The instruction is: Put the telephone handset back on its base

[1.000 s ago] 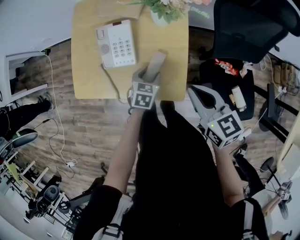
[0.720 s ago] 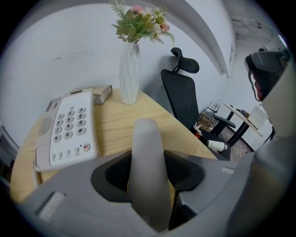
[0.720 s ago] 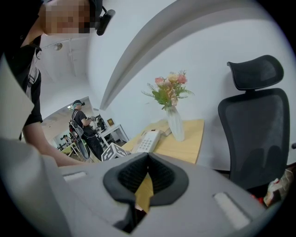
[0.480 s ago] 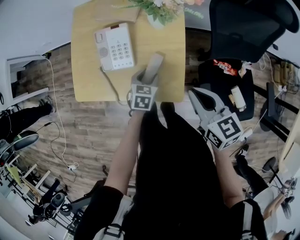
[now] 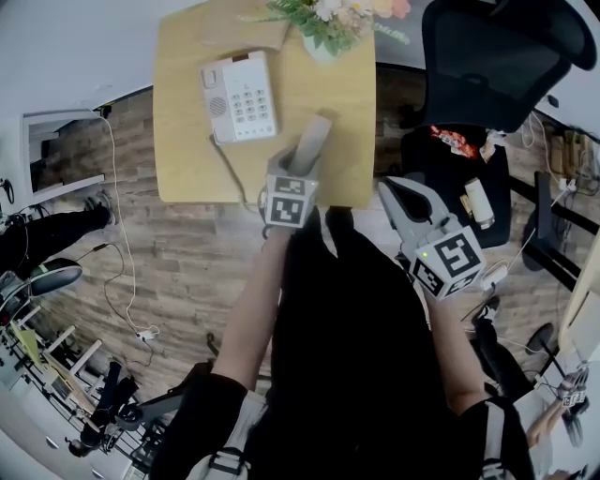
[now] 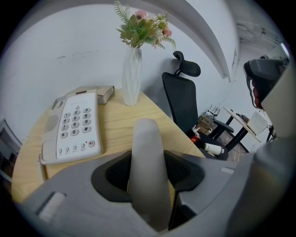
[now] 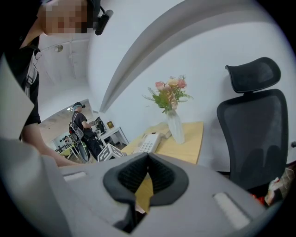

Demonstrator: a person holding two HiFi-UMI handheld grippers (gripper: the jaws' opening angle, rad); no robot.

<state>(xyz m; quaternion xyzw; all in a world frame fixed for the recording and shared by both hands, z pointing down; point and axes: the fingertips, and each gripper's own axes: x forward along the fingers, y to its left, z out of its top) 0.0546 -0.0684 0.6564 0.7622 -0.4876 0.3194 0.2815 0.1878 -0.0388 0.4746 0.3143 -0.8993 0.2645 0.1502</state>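
The white telephone base (image 5: 239,97) with its keypad lies on the round-cornered wooden table (image 5: 187,159), at the back left. My left gripper (image 5: 302,164) is shut on the grey-white handset (image 5: 312,141), which sticks out forward over the table's near right part, to the right of the base. In the left gripper view the handset (image 6: 145,139) stands between the jaws, and the base (image 6: 74,127) lies ahead to the left. My right gripper (image 5: 401,195) hangs off the table's right front corner, jaws shut on nothing (image 7: 148,159).
A white vase of flowers (image 5: 323,23) stands at the table's back edge beside a flat box (image 6: 99,92). The phone cord (image 5: 230,173) trails over the front edge. A black office chair (image 5: 497,56) stands right of the table, with clutter (image 5: 459,141) on the floor.
The head view has shifted a little, so table and phone sit slightly further right and lower. The left gripper still holds the handset in about the same place; the right gripper has barely moved.
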